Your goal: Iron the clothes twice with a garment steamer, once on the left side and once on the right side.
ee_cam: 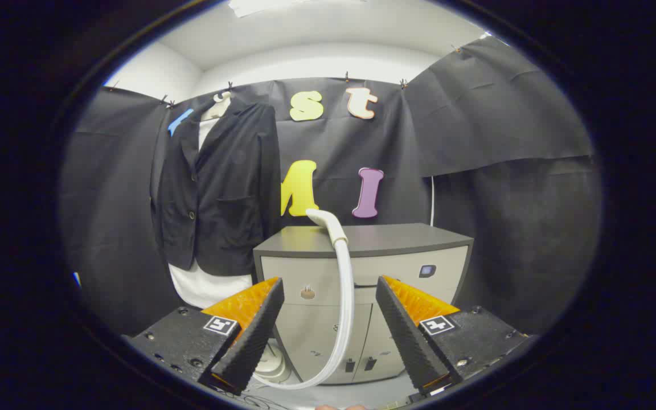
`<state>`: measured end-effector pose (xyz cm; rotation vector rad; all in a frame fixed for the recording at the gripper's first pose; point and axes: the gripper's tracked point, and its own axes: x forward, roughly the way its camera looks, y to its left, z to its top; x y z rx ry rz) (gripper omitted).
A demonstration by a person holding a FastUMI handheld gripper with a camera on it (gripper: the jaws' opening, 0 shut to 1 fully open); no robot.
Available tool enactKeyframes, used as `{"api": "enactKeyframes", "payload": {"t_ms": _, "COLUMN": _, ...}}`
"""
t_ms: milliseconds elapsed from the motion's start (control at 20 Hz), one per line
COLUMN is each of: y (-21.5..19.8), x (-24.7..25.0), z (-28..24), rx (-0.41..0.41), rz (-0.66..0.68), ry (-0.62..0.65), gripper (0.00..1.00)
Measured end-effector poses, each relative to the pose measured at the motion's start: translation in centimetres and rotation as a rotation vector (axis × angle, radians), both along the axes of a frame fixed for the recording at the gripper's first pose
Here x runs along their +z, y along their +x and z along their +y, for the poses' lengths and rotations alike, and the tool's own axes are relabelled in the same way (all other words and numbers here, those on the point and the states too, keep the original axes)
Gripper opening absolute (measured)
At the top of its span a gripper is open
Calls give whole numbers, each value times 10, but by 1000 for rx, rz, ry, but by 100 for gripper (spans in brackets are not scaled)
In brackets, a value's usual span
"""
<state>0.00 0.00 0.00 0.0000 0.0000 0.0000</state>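
Black woven cloth makes up the one jacket (220,188) we see, a dark blazer hanging on a pale hanger against the booth's wall, over one white garment (205,287) whose hem shows below it and whose collar shows at the neck. We count two buttons down its front. Just beside it, to its right, stands one grey cabinet with a dark top (362,250), serving as the counter; its pale front has two lower doors and a small dark square panel near the upper right corner.

One white garment steamer hose (346,296) rises in a curve in front of the cabinet, its bent nozzle head reaching just above the counter's top edge, and it loops down to a pale round base (274,364) on the floor (partly hidden behind the left finger).

Our claw (328,324) points level toward the cabinet, its two fingers spread wide and gripping nothing; the hose stands between them, farther ahead, touching neither.
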Motion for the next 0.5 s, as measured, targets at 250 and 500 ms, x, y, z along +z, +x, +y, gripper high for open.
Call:
{"api": "enactKeyframes", "payload": {"t_ms": 250, "y": 5, "x": -5, "z": -14, "rx": -1, "rz": 11, "ry": -17, "gripper": 100}}
{"api": "enactKeyframes", "payload": {"t_ms": 500, "y": 7, "x": -8, "z": -26, "rx": 17, "rz": 28, "ry": -4, "gripper": 100}}
